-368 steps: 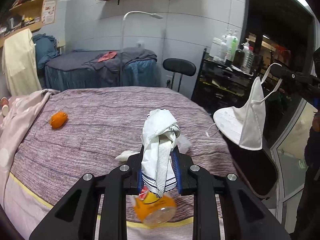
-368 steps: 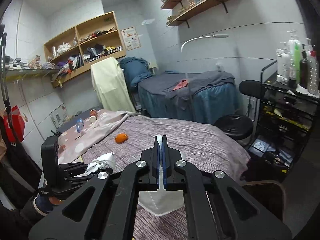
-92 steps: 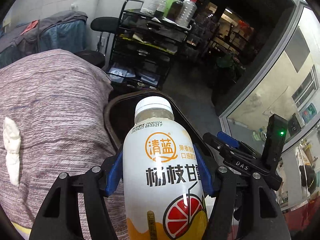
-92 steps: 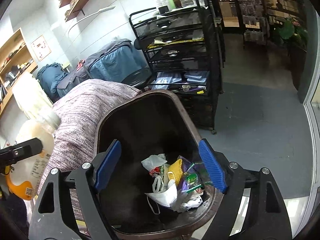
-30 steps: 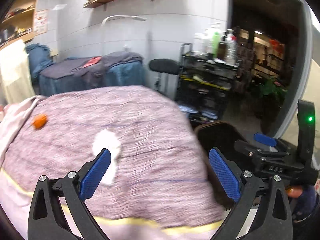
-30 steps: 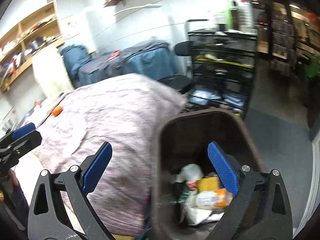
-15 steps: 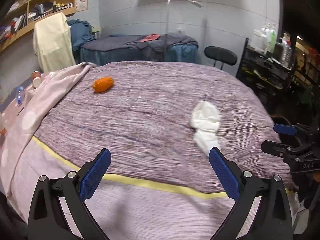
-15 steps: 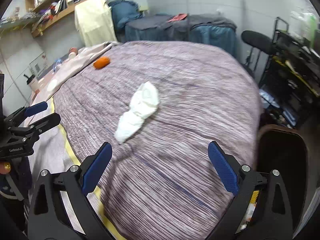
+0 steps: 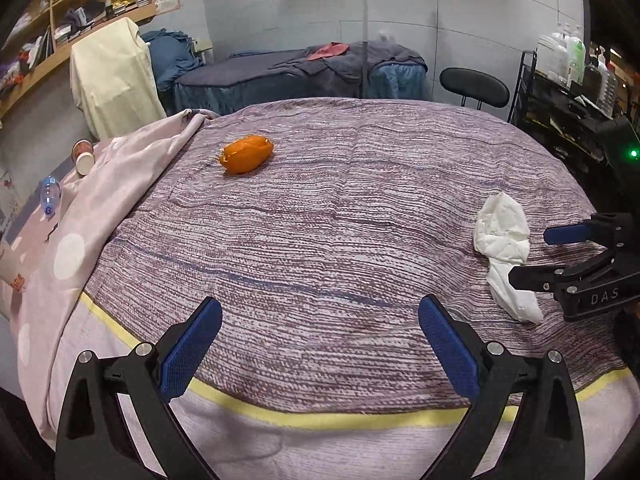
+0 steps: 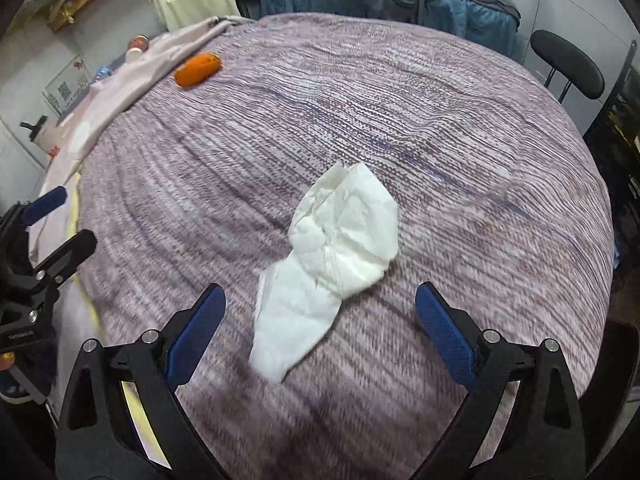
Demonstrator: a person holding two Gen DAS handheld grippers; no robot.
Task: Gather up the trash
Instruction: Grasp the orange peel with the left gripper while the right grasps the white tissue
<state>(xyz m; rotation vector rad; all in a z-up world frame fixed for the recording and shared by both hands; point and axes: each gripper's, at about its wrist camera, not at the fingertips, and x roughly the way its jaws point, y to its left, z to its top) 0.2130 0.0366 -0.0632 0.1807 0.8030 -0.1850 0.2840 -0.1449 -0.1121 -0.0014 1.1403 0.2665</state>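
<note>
While both grippers hang over the bed [image 9: 320,200], we have two pieces of trash to place against it. Our white crumpled tissue [image 10: 332,264] lies flat on the purple knitted cover, toward the near right part of the bed, and it sits just ahead of the right gripper [image 10: 320,328], roughly centred between the two blue pads. Those right fingers [image 10: 196,328] stand wide apart and hold nothing; they do not touch the tissue.

From the left wrist view we see that same tissue [image 9: 506,256] out at the bed's right edge, with the right gripper [image 9: 560,252] coming in from the side beside it, one black finger crossing in front of the tissue's lower half.

Our left gripper [image 9: 320,340] hovers over the near edge of the bed, above the yellow stripe [image 9: 320,420] that runs along the cover. Its fingers [image 9: 448,344] are spread wide too, empty, with bare cover between them.

Far across the bed, near the pink spotted blanket [image 9: 80,232] on its left side, we spot the orange wrapper [image 9: 246,154] lying alone, well apart from both grippers. From the right wrist we pick it out again [image 10: 198,69], at the far left of the bed.
</note>
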